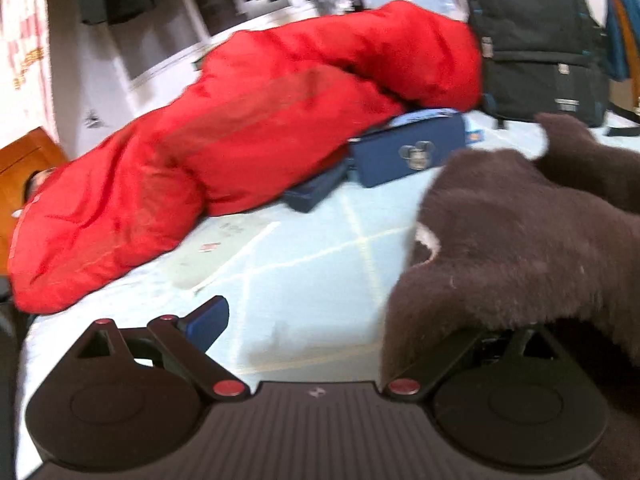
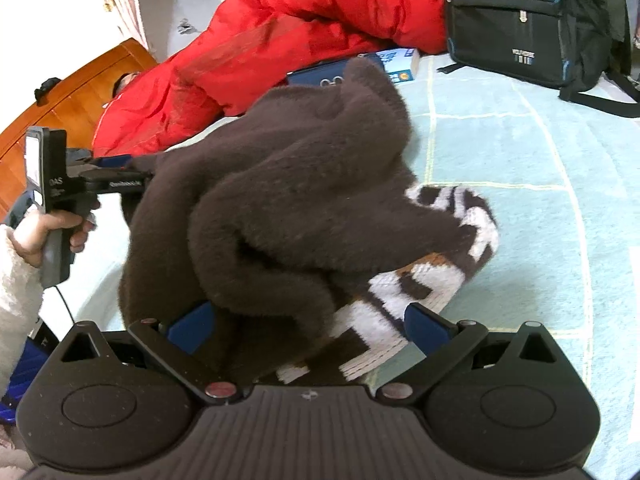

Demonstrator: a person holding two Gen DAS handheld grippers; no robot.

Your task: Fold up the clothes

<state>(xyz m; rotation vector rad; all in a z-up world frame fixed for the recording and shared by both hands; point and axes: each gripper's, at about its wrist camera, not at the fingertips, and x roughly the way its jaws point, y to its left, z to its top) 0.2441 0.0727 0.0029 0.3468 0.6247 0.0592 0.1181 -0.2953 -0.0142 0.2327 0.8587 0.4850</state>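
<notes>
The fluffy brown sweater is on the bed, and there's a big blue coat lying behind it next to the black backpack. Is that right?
Not quite. The coat is red, not blue; both wrist views show it. The rest holds: the brown sweater is on the bed, and the coat lies behind it next to the black backpack.

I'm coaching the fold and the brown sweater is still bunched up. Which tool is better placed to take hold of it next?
Right, probably. The right tool is open with the sweater bunched between its fingers, so closing would grab it. The left tool reaches only the sweater's far edge, its grip unclear.
</notes>
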